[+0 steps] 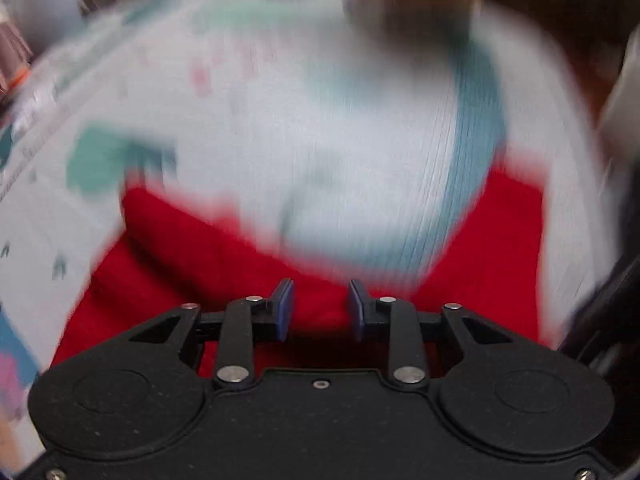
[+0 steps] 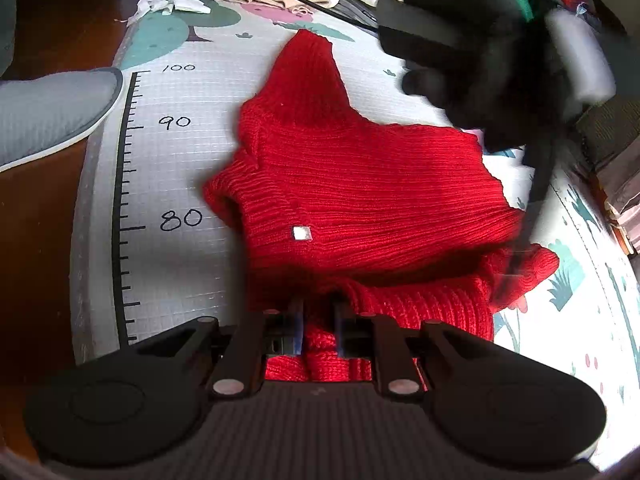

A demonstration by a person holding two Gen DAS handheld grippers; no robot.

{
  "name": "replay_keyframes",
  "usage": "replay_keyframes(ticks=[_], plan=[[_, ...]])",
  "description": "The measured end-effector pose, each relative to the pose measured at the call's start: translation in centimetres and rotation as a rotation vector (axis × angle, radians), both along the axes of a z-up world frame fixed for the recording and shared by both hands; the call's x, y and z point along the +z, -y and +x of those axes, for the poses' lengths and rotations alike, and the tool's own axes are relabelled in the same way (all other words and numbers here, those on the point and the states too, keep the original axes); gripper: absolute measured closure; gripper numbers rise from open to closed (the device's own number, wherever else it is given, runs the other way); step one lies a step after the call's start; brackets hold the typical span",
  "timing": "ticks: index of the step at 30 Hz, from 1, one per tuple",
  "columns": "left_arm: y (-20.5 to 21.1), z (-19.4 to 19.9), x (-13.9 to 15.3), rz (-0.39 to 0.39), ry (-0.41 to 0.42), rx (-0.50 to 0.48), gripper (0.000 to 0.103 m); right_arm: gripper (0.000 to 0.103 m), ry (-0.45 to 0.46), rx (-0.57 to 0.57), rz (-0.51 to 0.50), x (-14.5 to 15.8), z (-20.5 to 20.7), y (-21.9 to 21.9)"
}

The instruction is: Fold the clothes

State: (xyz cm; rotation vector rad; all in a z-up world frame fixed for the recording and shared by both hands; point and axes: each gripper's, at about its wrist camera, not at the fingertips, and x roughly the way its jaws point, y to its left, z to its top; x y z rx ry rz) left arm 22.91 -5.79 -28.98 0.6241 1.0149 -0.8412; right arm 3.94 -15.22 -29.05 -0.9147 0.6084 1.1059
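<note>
Sweater [image 2: 352, 184], red knit, lies partly doubled over on the play mat [image 2: 180, 168] beside its printed ruler; folding looks midway, sleeves still loose. Right gripper [image 2: 318, 330] pinches its near hem; left gripper [image 1: 320, 308] fingers stand apart above red cloth.

The left wrist view is heavily smeared by motion blur, only the near black mechanism staying sharp. The right wrist view is crisp and brightly lit, with fisheye bending at the edges and a blurred dark shape [image 2: 480, 60] at upper right.
</note>
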Motion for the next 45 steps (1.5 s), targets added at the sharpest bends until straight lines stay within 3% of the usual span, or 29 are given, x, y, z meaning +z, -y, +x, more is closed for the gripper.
replay_keyframes(ticks=[3,5,7,9,11,13,15,21,22,23,25,27,30,32,37,39,45], plan=[[-0.4,0.8,0.3,-0.002,-0.024,0.0,0.072,0.084,-0.01,-0.042,0.012,0.3,0.0,0.0],[0.2,0.8,1.4,0.006,0.003,-0.064,0.072,0.083,-0.037,-0.085,0.038,0.6,0.1,0.2],[1.1,1.1,2.9,-0.03,0.004,-0.094,0.072,0.076,-0.068,-0.121,0.06,0.8,0.3,0.4],[2.1,1.4,3.9,-0.095,-0.051,-0.102,0.07,0.071,-0.106,-0.164,0.09,1.1,0.6,0.7],[3.3,2.2,4.0,-0.169,-0.165,-0.082,0.054,0.067,-0.14,-0.21,0.122,1.3,0.9,1.1],[4.8,3.0,3.5,-0.222,-0.273,-0.073,0.053,0.062,-0.154,-0.228,0.132,1.3,1.0,1.1],[7.0,3.4,2.2,-0.212,-0.34,-0.106,0.051,0.059,-0.151,-0.22,0.127,1.2,0.9,0.9],[12.7,2.3,-1.4,-0.077,-0.356,-0.242,0.051,0.048,-0.114,-0.171,0.089,0.5,-0.4,-0.1],[12.9,1.9,-1.2,-0.065,-0.331,-0.261,0.053,0.047,-0.11,-0.166,0.086,0.5,-0.5,-0.1],[13.0,1.6,-1.1,-0.053,-0.307,-0.279,0.07,0.046,-0.105,-0.161,0.083,0.5,-0.6,-0.1],[13.2,0.9,-0.8,-0.035,-0.264,-0.312,0.089,0.045,-0.108,-0.164,0.085,0.5,-0.6,0.0],[12.6,0.5,-0.9,-0.062,-0.263,-0.313,0.092,0.045,-0.111,-0.171,0.089,0.6,-0.5,0.0],[10.4,0.0,0.2,-0.124,-0.214,-0.269,0.094,0.045,-0.112,-0.177,0.093,0.6,-0.6,0.1],[8.1,-0.5,2.3,-0.208,-0.156,-0.239,0.094,0.044,-0.117,-0.181,0.097,0.6,-0.6,0.1],[-0.5,-0.1,6.2,-0.386,-0.031,-0.002,0.094,0.041,-0.141,-0.201,0.121,0.5,-0.6,0.4],[-3.8,0.6,6.4,-0.425,-0.023,0.118,0.094,0.039,-0.16,-0.219,0.143,0.6,-0.4,0.6],[-8.9,1.6,4.7,-0.481,-0.036,0.323,0.094,0.038,-0.225,-0.306,0.238,0.9,0.4,2.1]])
